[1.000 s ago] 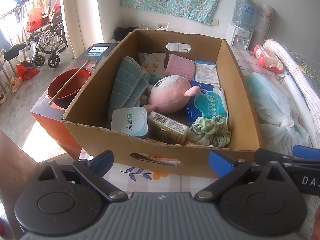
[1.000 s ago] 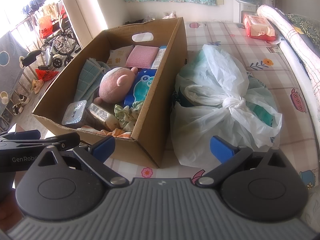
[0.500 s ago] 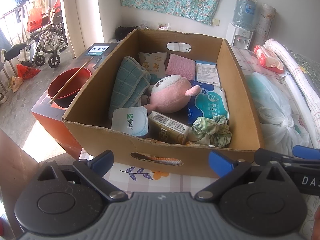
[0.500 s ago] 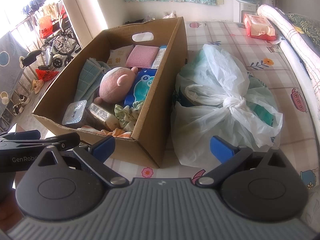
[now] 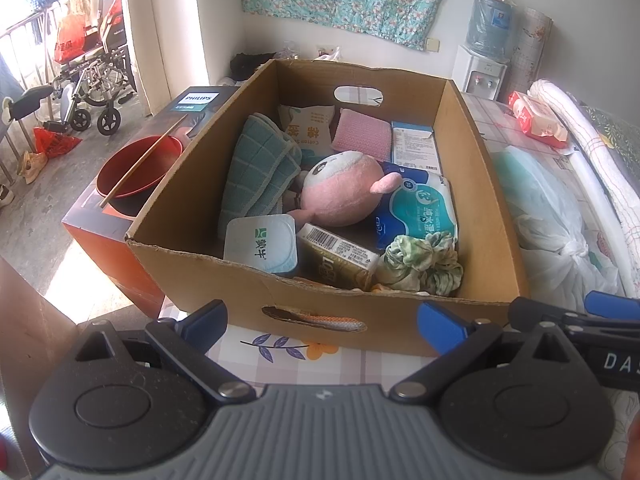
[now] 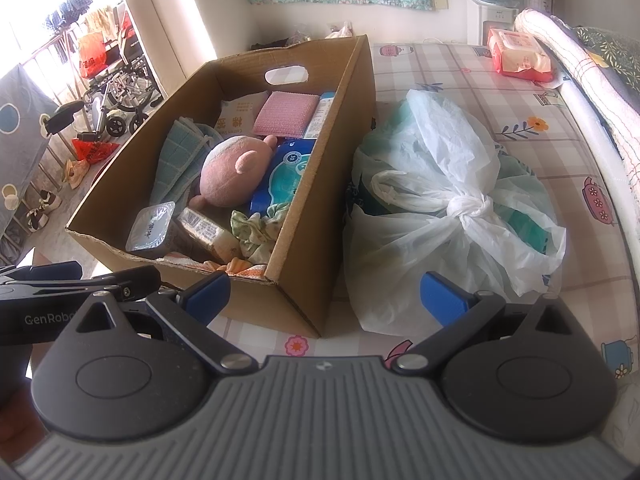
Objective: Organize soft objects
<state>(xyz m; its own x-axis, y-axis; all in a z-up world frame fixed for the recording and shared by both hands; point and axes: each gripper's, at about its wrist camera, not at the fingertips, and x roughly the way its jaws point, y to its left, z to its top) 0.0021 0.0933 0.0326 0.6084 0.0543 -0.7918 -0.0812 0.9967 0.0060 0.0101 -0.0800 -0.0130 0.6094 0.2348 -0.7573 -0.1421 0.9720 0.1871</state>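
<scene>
No change since a second ago: nothing picked yet.
Left gripper [image 5: 322, 320] and right gripper [image 6: 324, 294] stayed spread, empty, short of cardboard box [image 5: 460, 128]; pink plush [image 5: 340, 190] and green scrunchie [image 5: 420, 262] sat inside.

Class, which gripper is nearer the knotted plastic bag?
Right. The right gripper hangs just in front of the bag; the left gripper faces the box, bag off to its right.

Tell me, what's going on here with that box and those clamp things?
A person holds two hand grippers, sorting soft things. Both the left gripper and the right gripper hang open and empty before the cardboard box, which holds a pink plush toy, a teal cloth and packets. A knotted plastic bag sits beside it.
</scene>
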